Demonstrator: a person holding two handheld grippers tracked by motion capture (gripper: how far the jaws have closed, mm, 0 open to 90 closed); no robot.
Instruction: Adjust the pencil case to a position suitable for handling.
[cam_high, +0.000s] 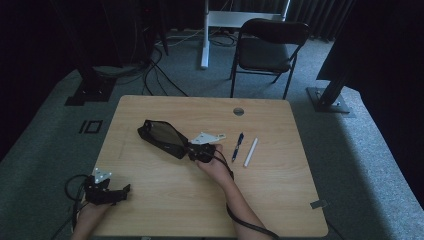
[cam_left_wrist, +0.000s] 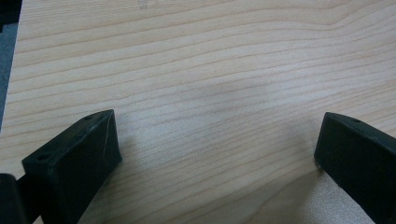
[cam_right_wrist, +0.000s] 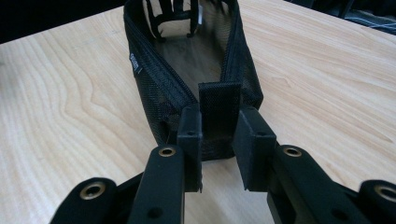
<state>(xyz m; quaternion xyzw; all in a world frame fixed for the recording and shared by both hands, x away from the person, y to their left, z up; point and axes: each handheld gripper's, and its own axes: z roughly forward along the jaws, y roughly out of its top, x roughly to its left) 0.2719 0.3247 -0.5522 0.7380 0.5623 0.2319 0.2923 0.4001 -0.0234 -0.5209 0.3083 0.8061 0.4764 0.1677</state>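
Observation:
A black mesh pouch (cam_high: 161, 136) lies open at the middle of the wooden table (cam_high: 150, 200). In the right gripper view the pouch (cam_right_wrist: 154, 88) runs away from me, its zipper parted and its inside showing. My right gripper (cam_high: 191, 149) sits at the pouch's right end, and the right gripper (cam_right_wrist: 218, 140) is shut on the black fabric tab (cam_right_wrist: 219, 105) at that end. My left gripper (cam_high: 123, 192) rests near the table's front left corner, far from the pouch. The left gripper (cam_left_wrist: 217, 135) stands open over bare wood with nothing between its jaws.
A dark blue pen (cam_high: 238, 146) and a white marker (cam_high: 251, 152) lie side by side just right of my right hand. A round cable hole (cam_high: 238, 111) is near the table's far edge. A black chair (cam_high: 267, 47) stands beyond the table.

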